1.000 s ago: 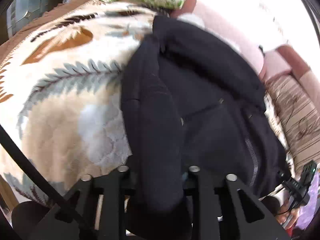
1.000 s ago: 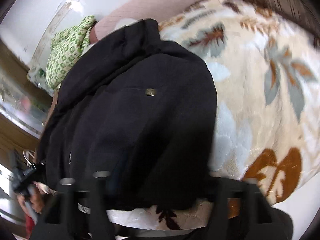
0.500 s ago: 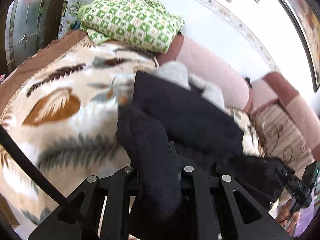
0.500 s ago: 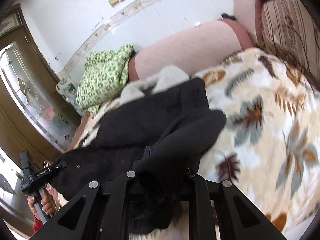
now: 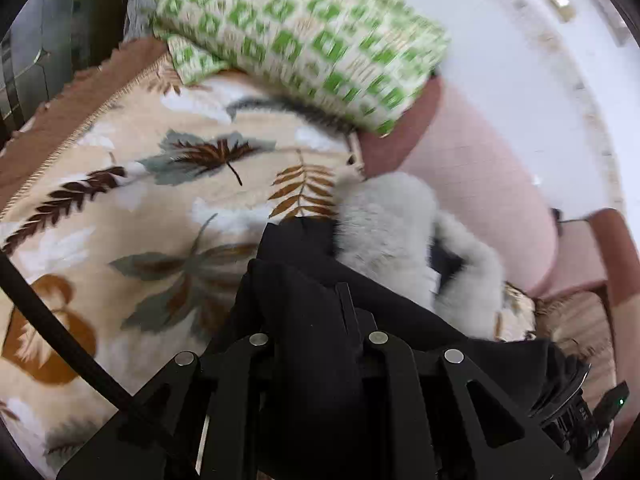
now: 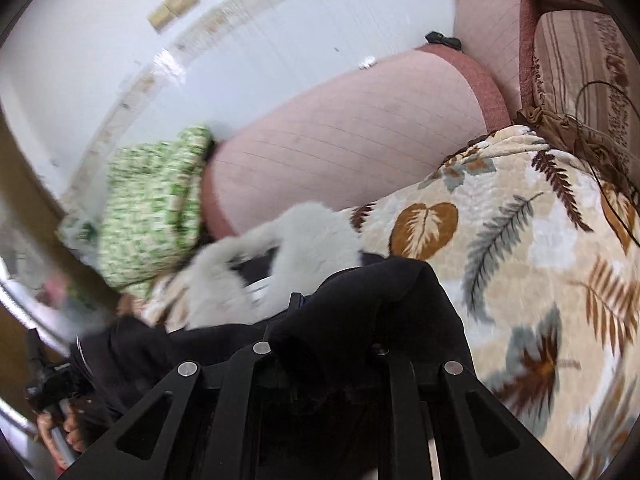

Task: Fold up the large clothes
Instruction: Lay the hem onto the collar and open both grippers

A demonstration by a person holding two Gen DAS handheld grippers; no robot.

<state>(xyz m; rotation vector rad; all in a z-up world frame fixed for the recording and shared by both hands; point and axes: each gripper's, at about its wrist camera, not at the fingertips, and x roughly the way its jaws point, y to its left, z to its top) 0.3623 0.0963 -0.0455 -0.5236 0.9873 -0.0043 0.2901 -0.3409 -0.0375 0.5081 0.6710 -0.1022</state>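
1. Left wrist view, far left: black cable (image 5: 60, 336) crosses the frame diagonally over the leaf-print blanket (image 5: 120, 208). The blanket's brown fringed edge runs along the upper left.
2. Top centre: green-and-white checked cushion (image 5: 304, 36), blurred, lies on the blanket's far edge and leans on the pink sofa back (image 5: 480, 184).
3. Centre: black coat (image 5: 312, 320) lies on the blanket, with its grey fur collar (image 5: 388, 224) at the far end, next to the sofa back.
4. Left gripper (image 5: 316, 344): clamped on a thick bunch of the coat's black fabric. Cloth fills the gap between the fingers and covers the fingertips.
5. Lower right of the left view: the other gripper's body shows, partly under the coat, with a green LED lit.
6. Right wrist view, far left: the person's hand (image 6: 68, 428) holds the other tool's handle, low in the frame and blurred.
7. Left of centre: checked cushion (image 6: 148, 208), blurred, sits against the sofa back (image 6: 340, 136). White wall (image 6: 240, 32) behind, with two switch plates.
8. Centre: fur collar (image 6: 304, 240) sits above the black coat (image 6: 400, 300), which bunches up over the tool.
9. Right gripper (image 6: 320, 340): closed on a fold of the coat. Fabric is draped over both fingers, so the tips are hidden.
10. Right: leaf-print blanket (image 6: 540, 260) is bare beside the coat. A striped cushion (image 6: 580, 52) sits at the upper right, and a thin dark wire loops across it onto the blanket.
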